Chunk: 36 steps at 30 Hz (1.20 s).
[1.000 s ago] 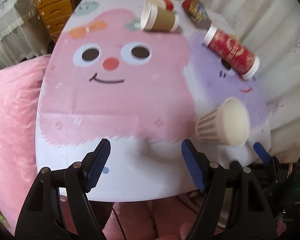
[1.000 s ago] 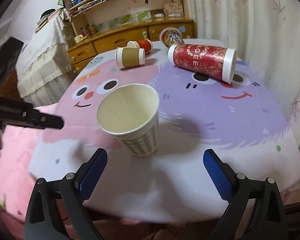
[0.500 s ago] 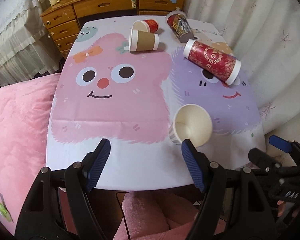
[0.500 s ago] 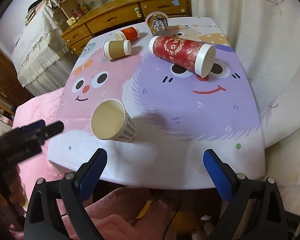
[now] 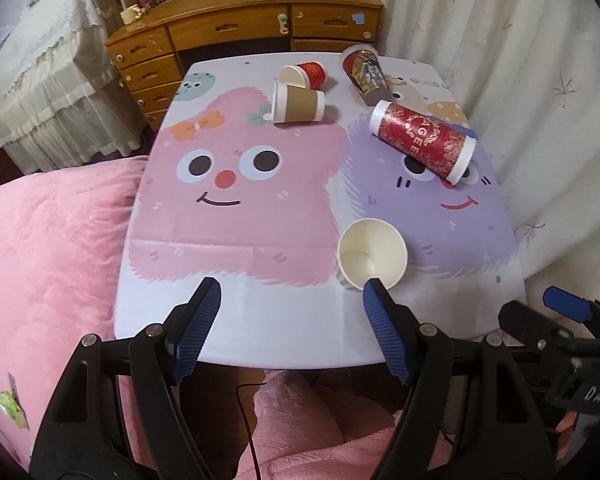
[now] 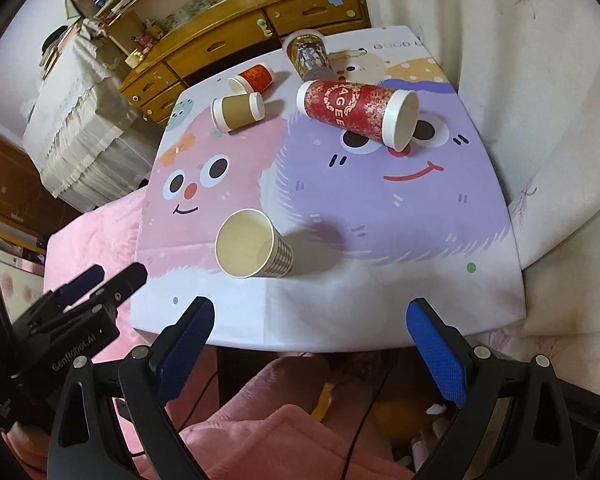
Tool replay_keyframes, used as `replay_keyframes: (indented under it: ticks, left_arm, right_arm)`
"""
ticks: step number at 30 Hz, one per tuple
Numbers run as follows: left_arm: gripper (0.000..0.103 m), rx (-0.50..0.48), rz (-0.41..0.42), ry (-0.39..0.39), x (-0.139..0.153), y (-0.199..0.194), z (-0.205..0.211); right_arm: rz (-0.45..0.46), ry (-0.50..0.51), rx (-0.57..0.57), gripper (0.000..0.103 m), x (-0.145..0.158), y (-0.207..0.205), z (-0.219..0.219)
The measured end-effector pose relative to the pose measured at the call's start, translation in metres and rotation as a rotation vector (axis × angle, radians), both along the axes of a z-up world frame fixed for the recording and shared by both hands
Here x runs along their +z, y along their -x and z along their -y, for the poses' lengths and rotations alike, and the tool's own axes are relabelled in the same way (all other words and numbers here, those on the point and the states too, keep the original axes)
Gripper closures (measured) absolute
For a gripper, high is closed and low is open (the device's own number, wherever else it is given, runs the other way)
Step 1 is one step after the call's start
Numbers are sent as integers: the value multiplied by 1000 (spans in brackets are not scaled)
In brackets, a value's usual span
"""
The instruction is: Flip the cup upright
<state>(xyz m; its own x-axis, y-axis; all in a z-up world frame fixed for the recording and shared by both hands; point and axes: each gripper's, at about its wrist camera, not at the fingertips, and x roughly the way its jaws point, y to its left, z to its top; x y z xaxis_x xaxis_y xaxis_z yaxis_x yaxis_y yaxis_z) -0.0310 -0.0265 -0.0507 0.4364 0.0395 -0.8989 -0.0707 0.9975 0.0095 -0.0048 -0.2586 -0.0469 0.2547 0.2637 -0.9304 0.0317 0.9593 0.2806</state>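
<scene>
A checked paper cup (image 5: 370, 254) (image 6: 254, 249) stands upright near the table's front edge, mouth up and empty. My left gripper (image 5: 290, 320) is open and empty, held off the front edge of the table. My right gripper (image 6: 310, 338) is open and empty, also held off the front edge. A tall red cup (image 5: 422, 140) (image 6: 358, 114) lies on its side on the purple face. A brown cup (image 5: 298, 102) (image 6: 238, 112), a small red cup (image 5: 304, 74) (image 6: 252, 78) and a printed cup (image 5: 364, 68) (image 6: 306, 54) lie on their sides at the back.
The table (image 5: 280, 332) carries a cartoon cloth. A pink blanket (image 5: 48, 248) lies to its left and below. A wooden dresser (image 5: 236, 28) stands behind the table. A white curtain (image 5: 540, 80) hangs at the right.
Both grippers have pulled back and up, away from the table. The checked cup stays upright where it was left and now looks smaller and farther.
</scene>
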Motion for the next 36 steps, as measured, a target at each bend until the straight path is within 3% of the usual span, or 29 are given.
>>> replay_keyframes:
  ticks: [5,12,17,25,32,36]
  left_arm:
    - [32,42,-35,53,-10,9,-4]
    - [32,36,-22,33,-10,17,-3]
    - [31,7,-11,-15,-7,17,7]
    - [17,27,0,-43,-2,17,4]
    - [13,51,-6,-20,-5,16,-5]
    - [5,57,-7,-14,-6,13,-7]
  right_arm:
    - [9,34,22,5,-5,12,-9]
    - [-19,67,7,4,-15,29,-15]
    - [13,92,-23,0,-10,30,-12]
    - [47,115,10,0,2,21,-20]
    - [45,117,33,0,1,14,-25]
    - [47,125,44,0,0,10,-28]
